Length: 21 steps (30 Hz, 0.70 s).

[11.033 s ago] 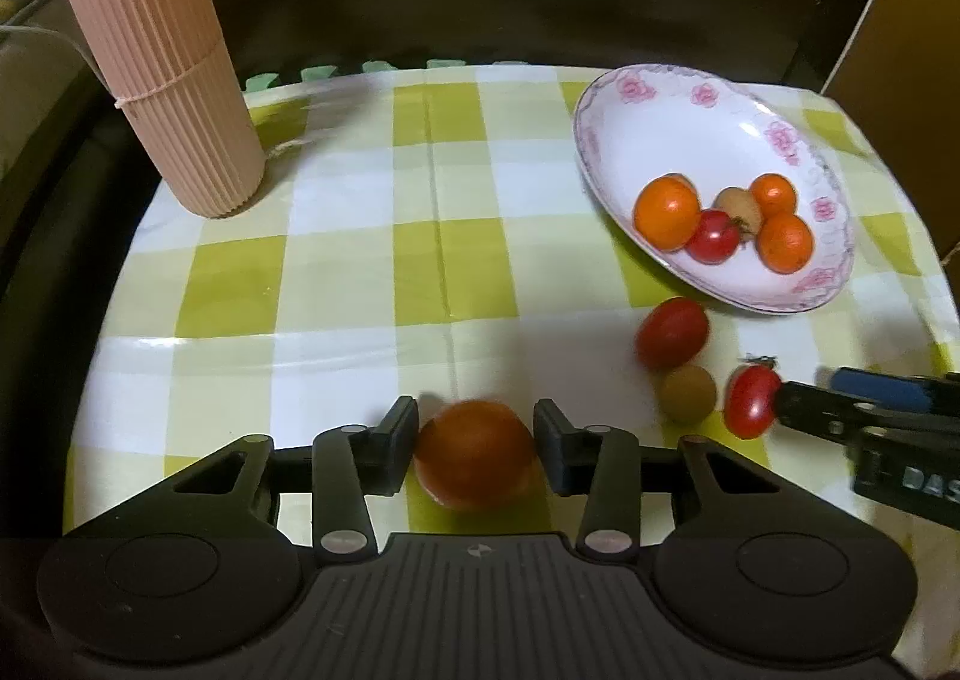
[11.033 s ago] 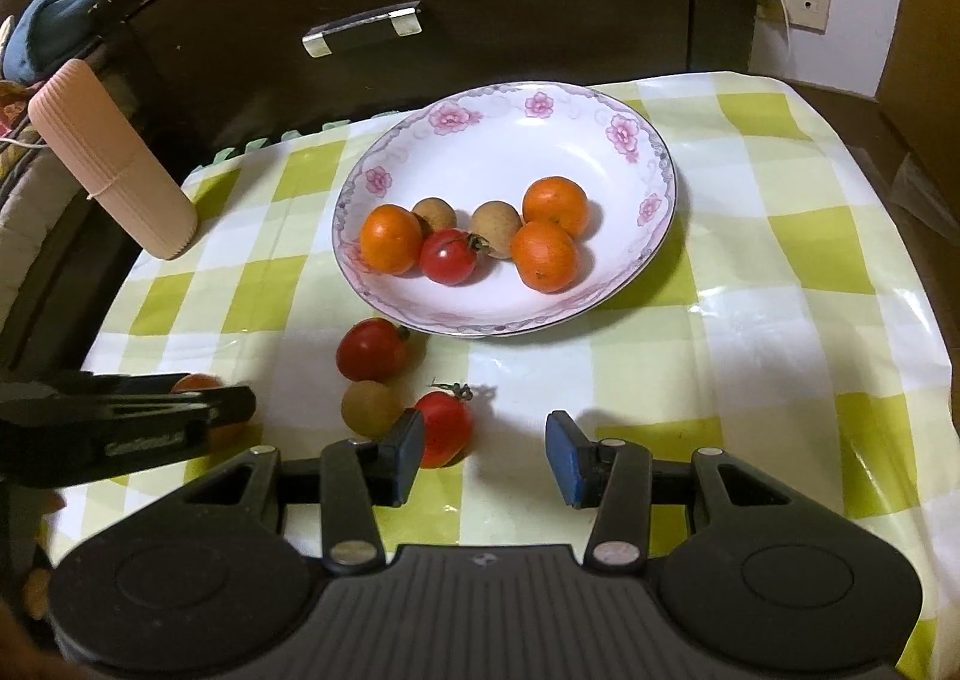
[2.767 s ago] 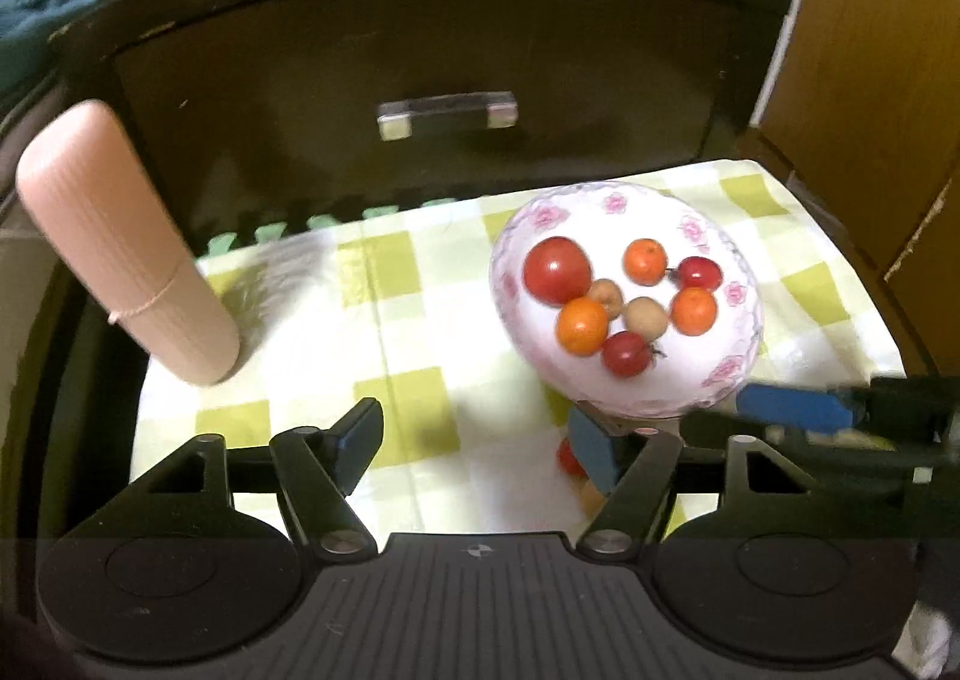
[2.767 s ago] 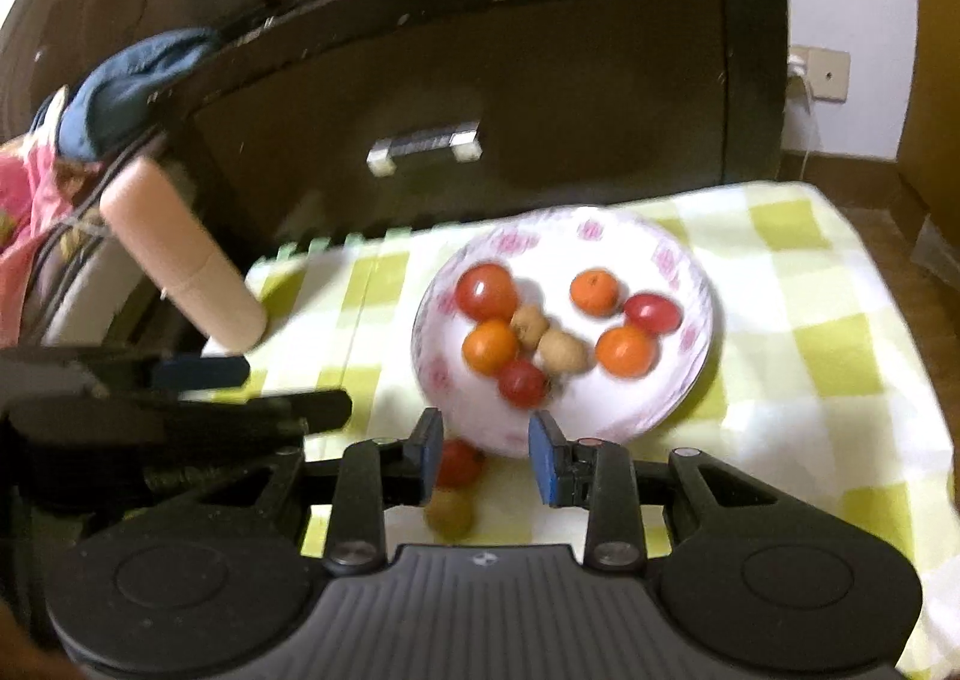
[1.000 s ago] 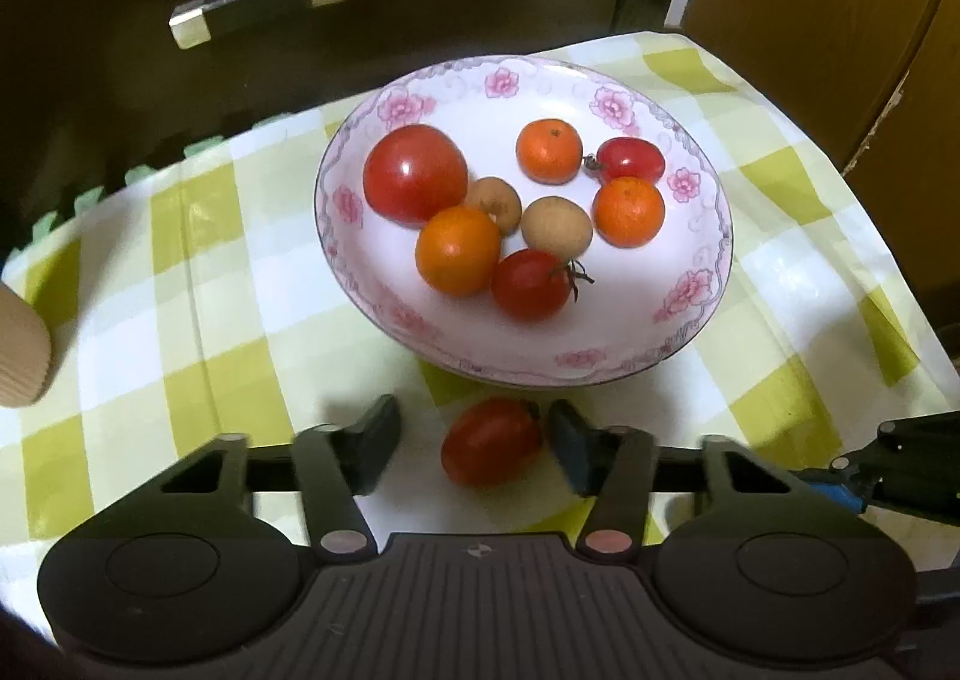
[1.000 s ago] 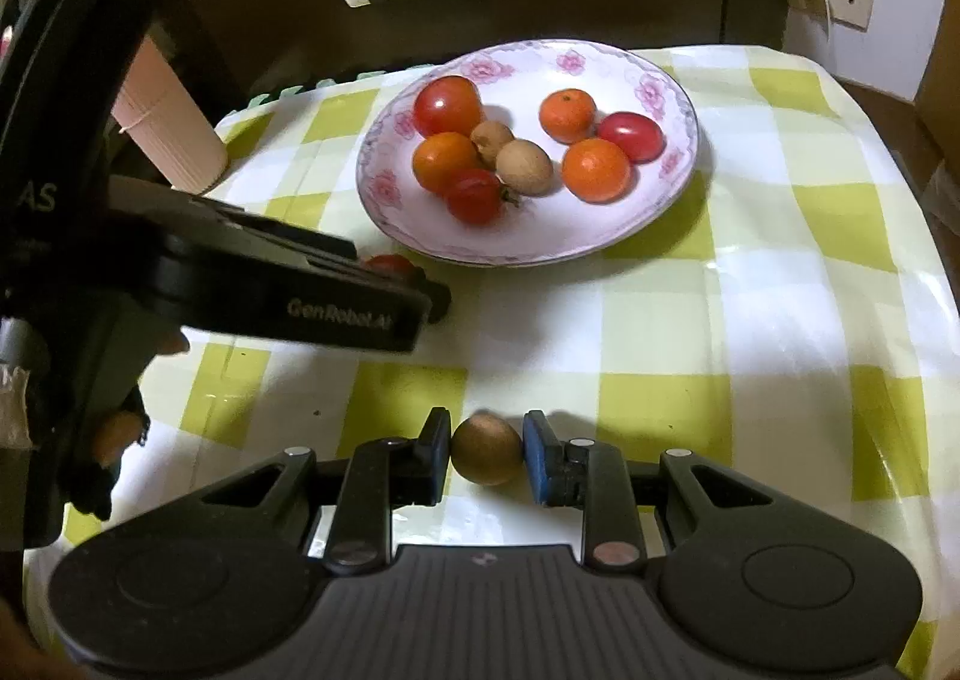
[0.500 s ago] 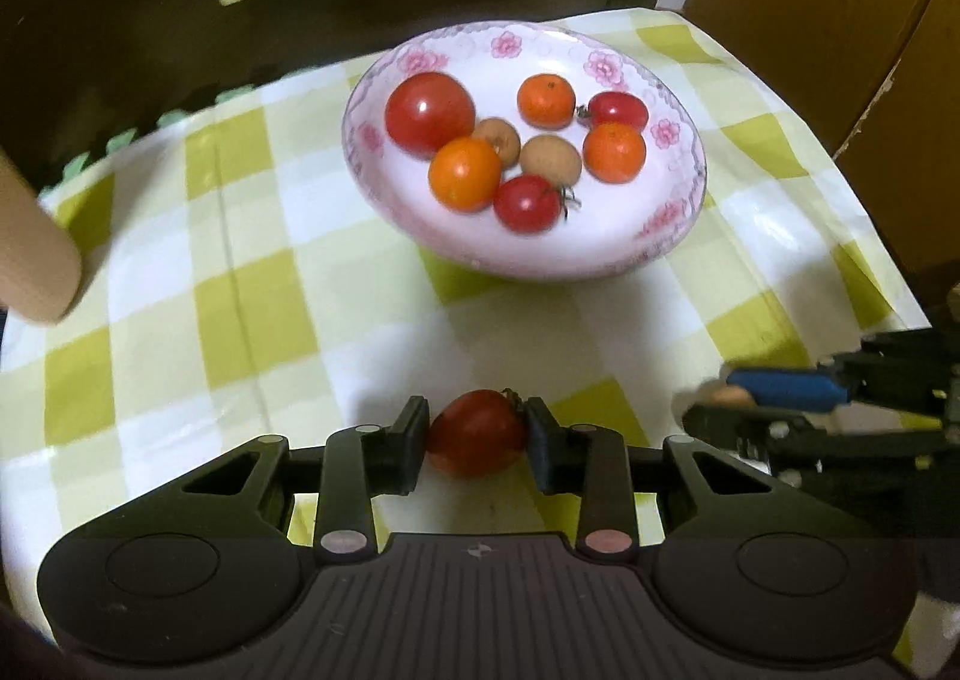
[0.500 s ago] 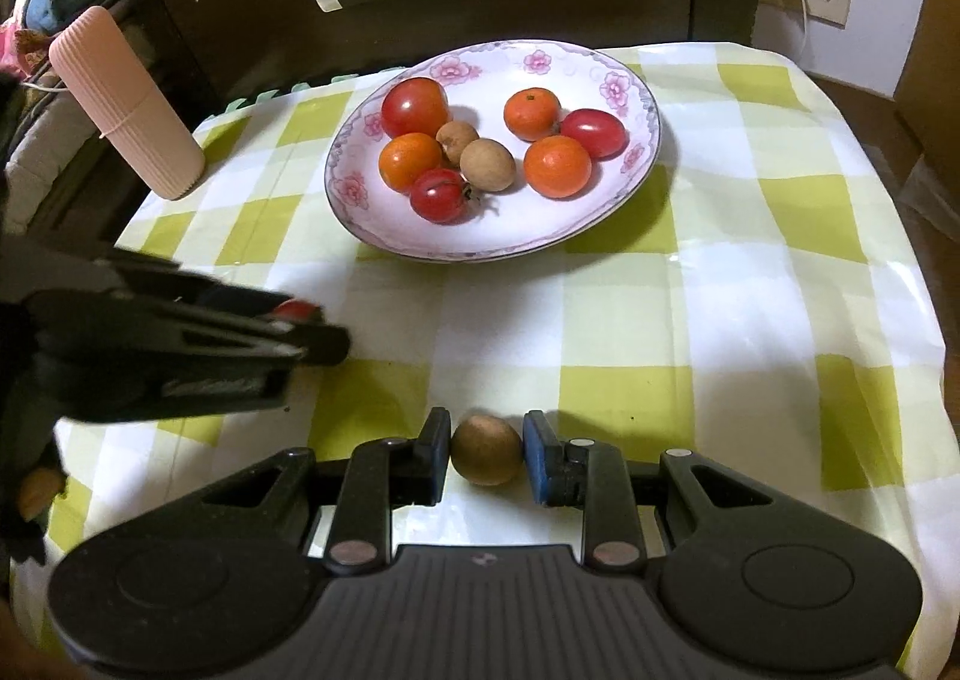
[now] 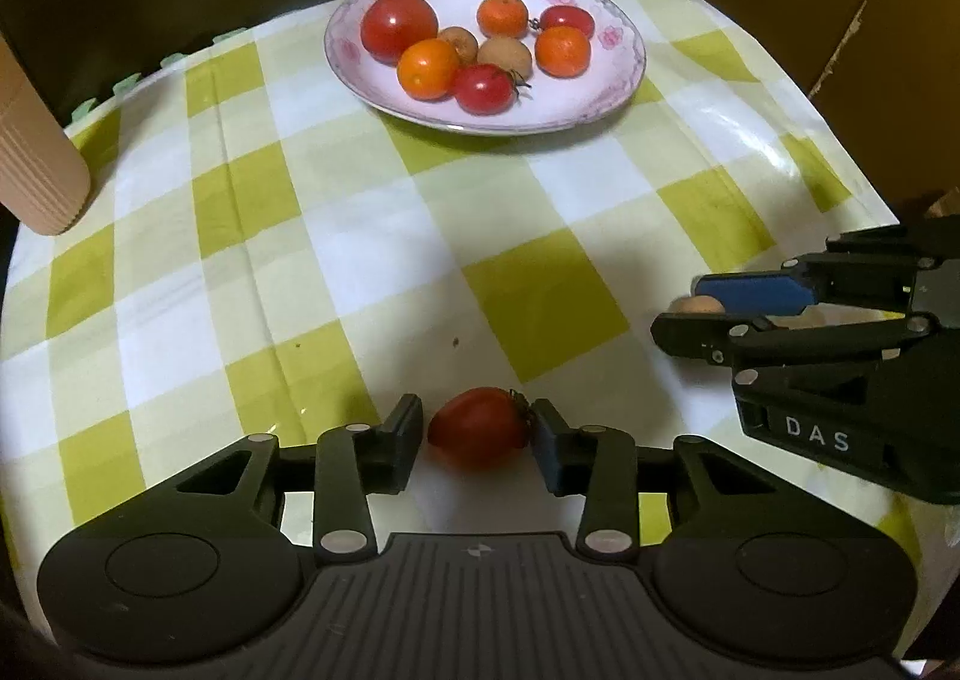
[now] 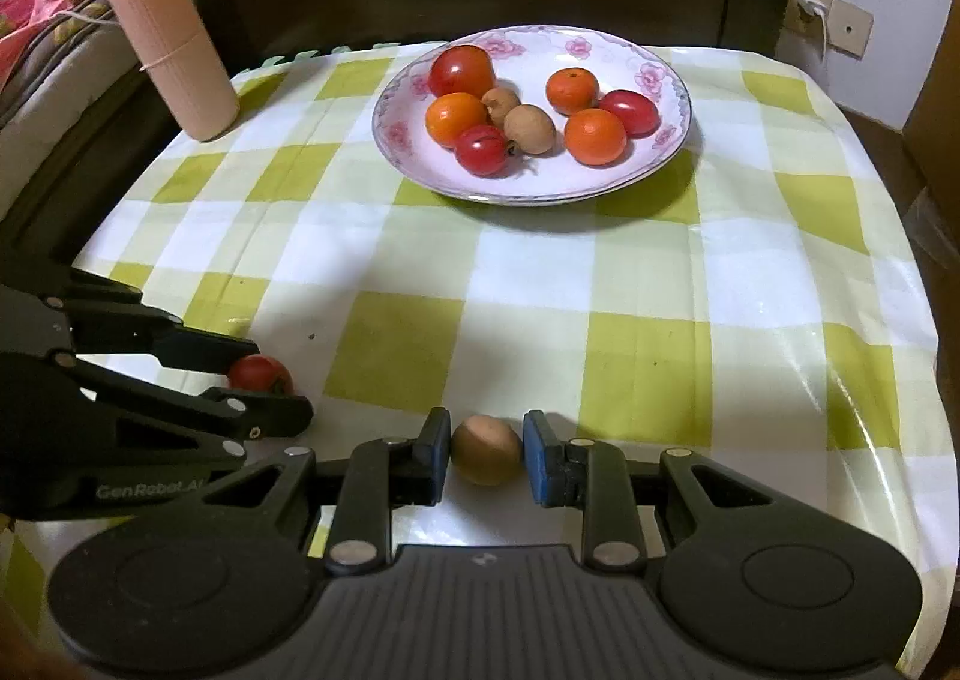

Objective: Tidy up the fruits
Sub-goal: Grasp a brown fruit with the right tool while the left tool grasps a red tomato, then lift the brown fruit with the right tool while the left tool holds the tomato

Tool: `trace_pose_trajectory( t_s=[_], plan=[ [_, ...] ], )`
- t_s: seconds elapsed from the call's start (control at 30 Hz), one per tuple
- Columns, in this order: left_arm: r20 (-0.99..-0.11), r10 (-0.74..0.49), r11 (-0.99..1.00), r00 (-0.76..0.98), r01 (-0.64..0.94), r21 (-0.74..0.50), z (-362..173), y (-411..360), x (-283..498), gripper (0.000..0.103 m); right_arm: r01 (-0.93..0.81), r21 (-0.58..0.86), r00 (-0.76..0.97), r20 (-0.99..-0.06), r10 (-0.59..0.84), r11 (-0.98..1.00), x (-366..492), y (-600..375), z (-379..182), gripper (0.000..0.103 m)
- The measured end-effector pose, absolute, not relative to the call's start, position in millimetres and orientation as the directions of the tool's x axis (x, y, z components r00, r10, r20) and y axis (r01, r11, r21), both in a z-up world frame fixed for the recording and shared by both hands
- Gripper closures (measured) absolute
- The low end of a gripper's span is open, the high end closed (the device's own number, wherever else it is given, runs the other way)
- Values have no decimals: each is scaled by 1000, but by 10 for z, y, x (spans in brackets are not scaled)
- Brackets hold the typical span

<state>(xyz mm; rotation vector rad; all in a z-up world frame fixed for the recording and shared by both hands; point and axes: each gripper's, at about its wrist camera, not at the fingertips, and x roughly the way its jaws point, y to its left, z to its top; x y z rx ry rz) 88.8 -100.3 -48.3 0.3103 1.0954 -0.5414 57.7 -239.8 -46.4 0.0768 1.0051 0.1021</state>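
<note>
Judging from how the fruits lay, the sorting was mostly done: the white round porcelain plate with pink flowers on its rim (image 10: 672, 80) already carried eight pieces, namely one big red tomato (image 10: 461, 69), three small orange mandarins (image 10: 594, 135), two smaller red tomatoes (image 10: 482, 150) and two brown round longans (image 10: 528, 128). Only two pieces were left outside it, on the green-and-white checked plastic tablecloth (image 10: 648, 284), both well in front of the plate on the side nearest to the cameras. The small oval red tomato with a green stalk (image 9: 479, 427) lay between the jaws of the left gripper (image 9: 475, 434); these jaws were opening, the right pad seemed to touch the stalk end and the left pad stood a little apart from the skin, so the tomato looked to rest on the cloth and was not squeezed. The brown round longan on the cloth (image 10: 485, 449) sat between the jaws of the right gripper (image 10: 486, 455), which were closed on it from both sides. From the plate, this longan was nearly straight in front and the oval tomato was further to the left. I judged that both had yet to be carried to the plate. A ribbed pink plastic cylinder (image 10: 171, 41) stood to the left of the plate, at the far edge of the cloth.
</note>
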Motion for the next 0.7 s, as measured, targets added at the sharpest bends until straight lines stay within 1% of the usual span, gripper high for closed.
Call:
trace_pose_trajectory(
  t_s=[0.03, 0.2, 0.27, 0.37, 0.57, 0.7],
  plan=[
    [-901, -260, 827, 348, 561, -22, -476, -999, 876, 52, -53, 109, 532, -838, 120, 993, 563, -2389, -464, 77],
    [-899, -259, 810, 352, 587, -4, -457, -989, 838, 38, -75, 119, 517, -844, 141, 990, 519, -2387, -473, 76],
    [-899, -257, 801, 355, 599, 7, -447, -992, 823, 34, -78, 128, 513, -846, 149, 989, 506, -2395, -468, 76],
    [-899, -243, 790, 365, 612, 35, -457, -1004, 818, 32, -79, 135, 513, -844, 156, 988, 469, -2410, -454, 73],
    [-901, -250, 786, 355, 618, 25, -464, -1007, 850, 32, -79, 163, 536, -825, 180, 983, 344, -2533, -343, 62],
    [-895, -296, 803, 334, 594, -43, -374, -927, 931, 32, -28, 193, 555, -813, 176, 981, 336, -2691, -292, 61]
  ],
)
